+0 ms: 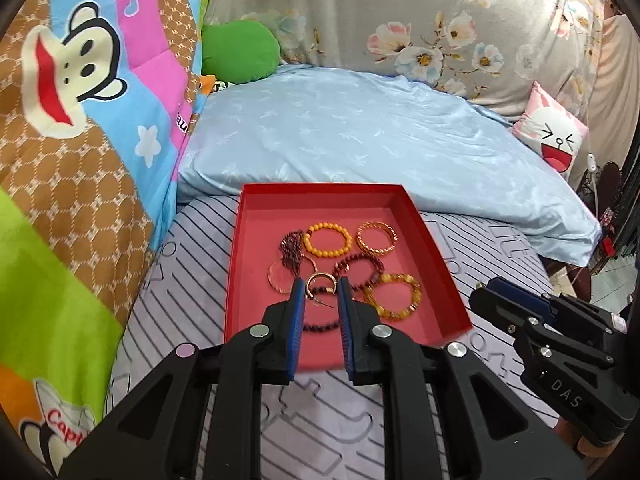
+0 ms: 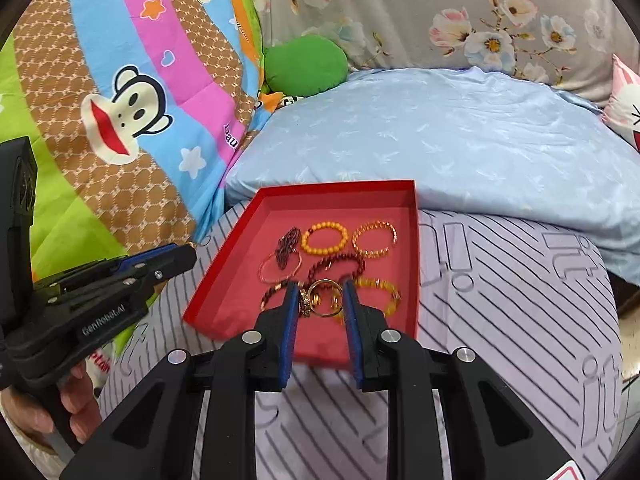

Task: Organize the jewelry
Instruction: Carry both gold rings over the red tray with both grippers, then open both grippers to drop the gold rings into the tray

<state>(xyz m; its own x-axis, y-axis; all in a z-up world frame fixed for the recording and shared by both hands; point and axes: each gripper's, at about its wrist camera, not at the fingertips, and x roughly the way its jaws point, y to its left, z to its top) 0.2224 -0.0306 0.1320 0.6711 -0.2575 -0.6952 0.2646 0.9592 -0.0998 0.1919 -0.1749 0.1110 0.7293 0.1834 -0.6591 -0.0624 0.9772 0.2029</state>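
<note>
A red tray [image 1: 440, 268] lies on the striped sheet and holds several bracelets: an orange bead one [image 1: 328, 239], a gold twisted bangle [image 1: 377, 237], a dark red bead one [image 1: 359, 268], an amber one [image 1: 394, 295] and a dark chain [image 1: 292, 254]. My left gripper [image 1: 320, 290] is shut on a thin gold ring [image 1: 320, 283] above the tray's near part. My right gripper [image 2: 320, 294] is shut on a gold ring with an ornament [image 2: 325, 303] over the tray [image 2: 224, 276]. Each gripper shows at the edge of the other's view.
A light blue pillow [image 1: 360, 132] lies behind the tray. A cartoon monkey quilt [image 1: 80, 120] is piled at the left, with a green cushion [image 1: 240, 52] and a pink face pillow [image 1: 554, 136] at the back. Striped sheet [image 2: 500, 300] lies to the tray's right.
</note>
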